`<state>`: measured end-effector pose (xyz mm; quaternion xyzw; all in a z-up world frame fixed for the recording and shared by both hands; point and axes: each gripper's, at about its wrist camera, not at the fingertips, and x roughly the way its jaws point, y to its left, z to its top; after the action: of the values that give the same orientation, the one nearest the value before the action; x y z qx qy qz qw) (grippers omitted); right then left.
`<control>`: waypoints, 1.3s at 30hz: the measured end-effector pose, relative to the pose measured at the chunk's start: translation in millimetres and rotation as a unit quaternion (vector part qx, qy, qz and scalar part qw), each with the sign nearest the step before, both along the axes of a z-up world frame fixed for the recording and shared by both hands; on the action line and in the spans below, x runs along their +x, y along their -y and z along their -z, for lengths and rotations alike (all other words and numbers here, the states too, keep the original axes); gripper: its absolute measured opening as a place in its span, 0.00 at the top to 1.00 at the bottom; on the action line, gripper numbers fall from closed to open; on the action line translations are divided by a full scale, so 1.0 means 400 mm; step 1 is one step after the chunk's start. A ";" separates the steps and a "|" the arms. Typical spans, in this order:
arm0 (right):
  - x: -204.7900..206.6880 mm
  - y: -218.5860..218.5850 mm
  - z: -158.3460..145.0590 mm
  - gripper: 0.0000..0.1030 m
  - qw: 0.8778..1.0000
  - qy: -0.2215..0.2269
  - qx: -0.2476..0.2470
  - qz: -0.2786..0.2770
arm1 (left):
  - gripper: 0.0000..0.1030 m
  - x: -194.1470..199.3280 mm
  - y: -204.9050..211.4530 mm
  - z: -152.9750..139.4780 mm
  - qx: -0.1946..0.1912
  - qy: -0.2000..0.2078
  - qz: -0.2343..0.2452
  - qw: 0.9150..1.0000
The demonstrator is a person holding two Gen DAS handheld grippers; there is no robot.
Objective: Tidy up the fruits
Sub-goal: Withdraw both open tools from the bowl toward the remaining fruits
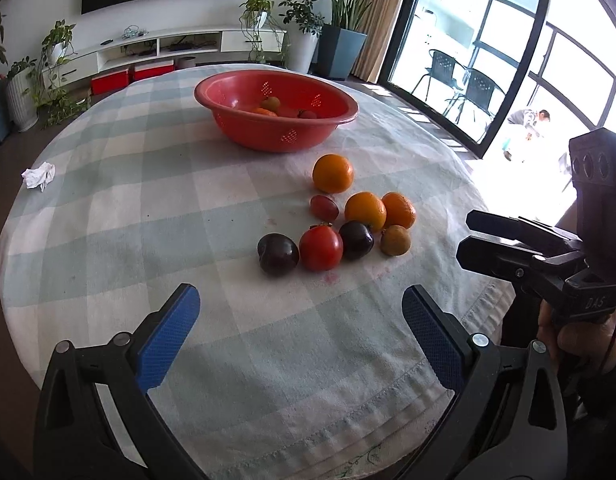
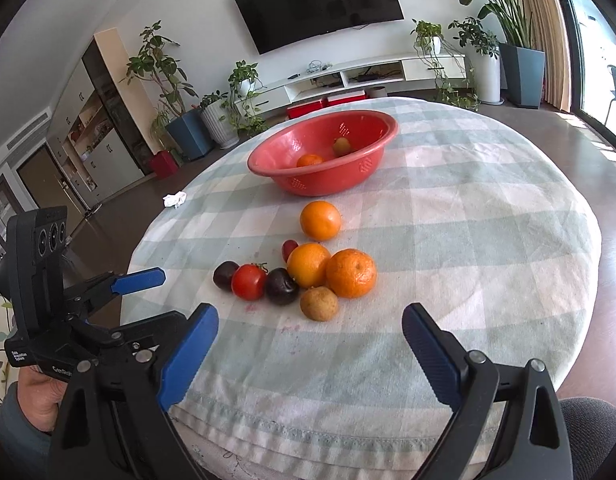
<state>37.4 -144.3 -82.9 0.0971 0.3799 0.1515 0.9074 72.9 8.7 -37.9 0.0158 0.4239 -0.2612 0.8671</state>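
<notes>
A red colander bowl (image 1: 349,105) (image 2: 381,120) sits at the far side of the round table with a few fruits inside. Nearer lies a cluster of loose fruit: three oranges (image 1: 332,173) (image 2: 320,220), a red tomato (image 1: 320,247) (image 2: 248,281), two dark plums (image 1: 278,254) (image 2: 282,286), a small red fruit (image 1: 323,207) and a brownish fruit (image 1: 395,240) (image 2: 318,303). My left gripper (image 1: 302,300) stands open and empty in front of the plums. My right gripper (image 2: 309,320) is open and empty just short of the brownish fruit.
The table wears a checked cloth (image 1: 148,208) whose hem hangs over the near edge. A crumpled white tissue (image 1: 39,175) (image 2: 174,199) lies at the far left. Plants, a TV cabinet and a glass door stand beyond the table.
</notes>
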 end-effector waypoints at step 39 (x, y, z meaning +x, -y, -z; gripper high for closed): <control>0.033 -0.008 0.050 0.26 0.998 -0.050 -0.015 -0.021 | 0.66 0.210 0.082 0.080 0.136 -0.021 0.339 0.930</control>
<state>50.5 -140.9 -103.0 0.0828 0.4290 0.1601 0.8851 156.8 -24.3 -69.8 0.2714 0.4428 -0.4798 0.7071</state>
